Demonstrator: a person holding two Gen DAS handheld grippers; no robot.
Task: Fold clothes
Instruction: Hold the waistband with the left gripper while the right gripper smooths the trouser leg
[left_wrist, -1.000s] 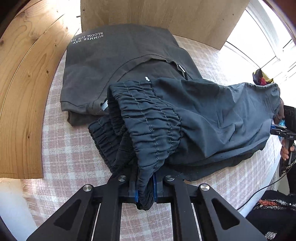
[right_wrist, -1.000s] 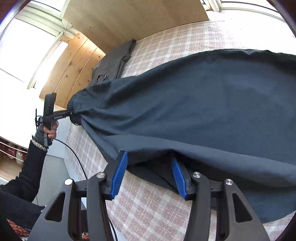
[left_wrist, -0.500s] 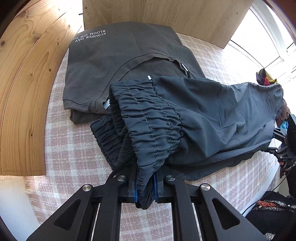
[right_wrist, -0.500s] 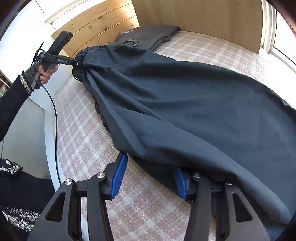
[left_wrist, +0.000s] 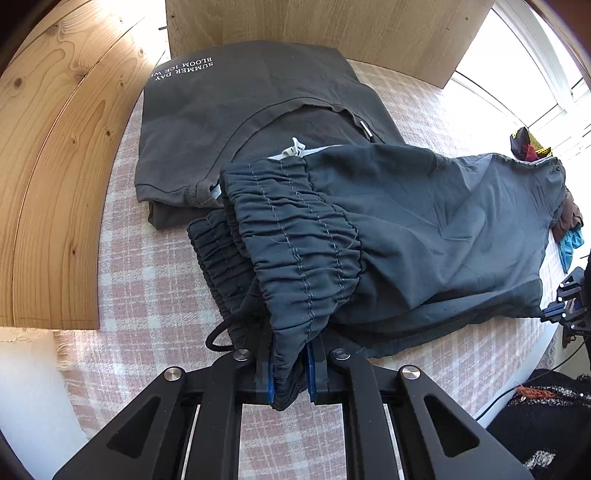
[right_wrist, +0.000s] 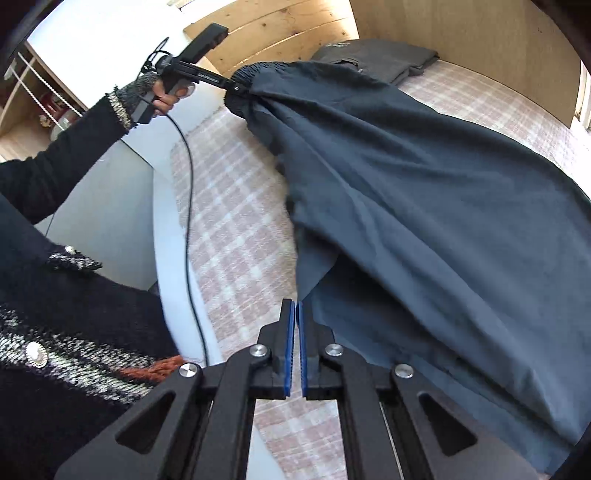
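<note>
Shorts (left_wrist: 424, 229) of dark blue-grey cloth hang stretched between the 2 grippers above the pink checked cover (left_wrist: 147, 280), and the order below runs from the left edge of the bed to the right.

At the far left stand the wooden boards (left_wrist: 55, 166). Next comes a folded dark T-shirt (left_wrist: 240, 107), lying flat near the corner, probably parked there as finished work. The gathered waistband (left_wrist: 295, 240) overlaps its near edge. The left gripper (left_wrist: 290, 373) is clamped on that waistband, which keeps the elastic end bunched and lifted. Further right the cloth runs taut to the hem, where the right gripper (right_wrist: 296, 347) has its blue pads pressed together; a corner of hem (right_wrist: 303, 291) tapers down to their tips, but whether it is pinched I cannot tell.

Bare cover lies in front of the shorts, toward the bed's near edge (right_wrist: 162, 258), room enough, I judge, to lay them flat for folding. Coloured clothes (left_wrist: 569, 229) crowd the far right.
</note>
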